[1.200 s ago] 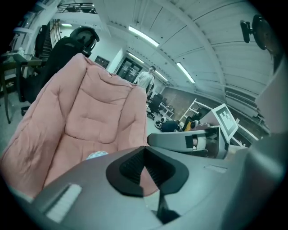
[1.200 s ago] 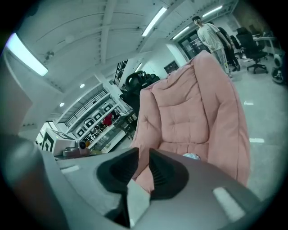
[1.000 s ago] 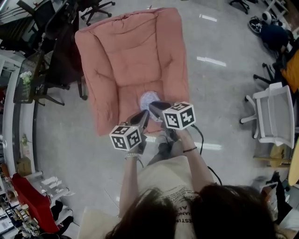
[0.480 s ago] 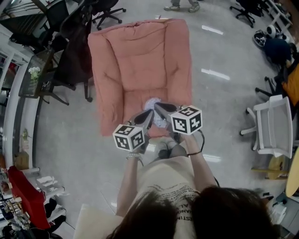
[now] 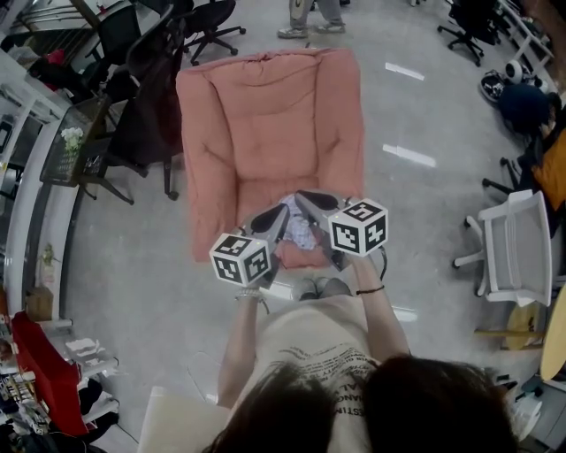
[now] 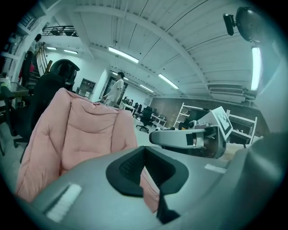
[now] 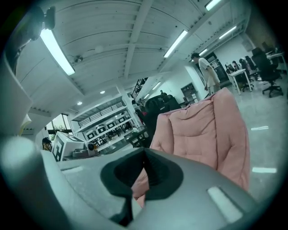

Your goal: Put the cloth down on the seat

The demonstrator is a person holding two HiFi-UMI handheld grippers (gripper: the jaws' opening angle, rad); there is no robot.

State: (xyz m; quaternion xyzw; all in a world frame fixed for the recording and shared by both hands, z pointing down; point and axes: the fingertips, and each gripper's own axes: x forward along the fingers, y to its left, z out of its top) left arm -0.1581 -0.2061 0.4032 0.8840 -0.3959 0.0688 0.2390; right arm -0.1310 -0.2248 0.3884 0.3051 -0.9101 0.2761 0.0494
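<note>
A pink padded armchair [image 5: 265,133] stands in front of me on the grey floor. A small pale lavender cloth [image 5: 301,234] hangs between my two grippers, just above the front of the seat. My left gripper [image 5: 281,215] and right gripper [image 5: 306,200] meet over it, side by side and pointing at the chair. In the left gripper view the jaws [image 6: 144,157] are pressed together, and the chair [image 6: 76,139] lies beyond. The right gripper's jaws [image 7: 144,158] have just been closing and now stand shut, with the thin cloth pinched between them.
Black office chairs [image 5: 146,97] crowd the armchair's left side. A white chair [image 5: 517,234] stands at the right. A person's legs [image 5: 314,16] show beyond the chair back. Shelving [image 5: 35,203] lines the left edge. My own feet [image 5: 320,287] are at the seat's front.
The cloth lay on the seat a second ago. Both grippers have closed in on it and risen together, and it now hangs off the seat between them.
</note>
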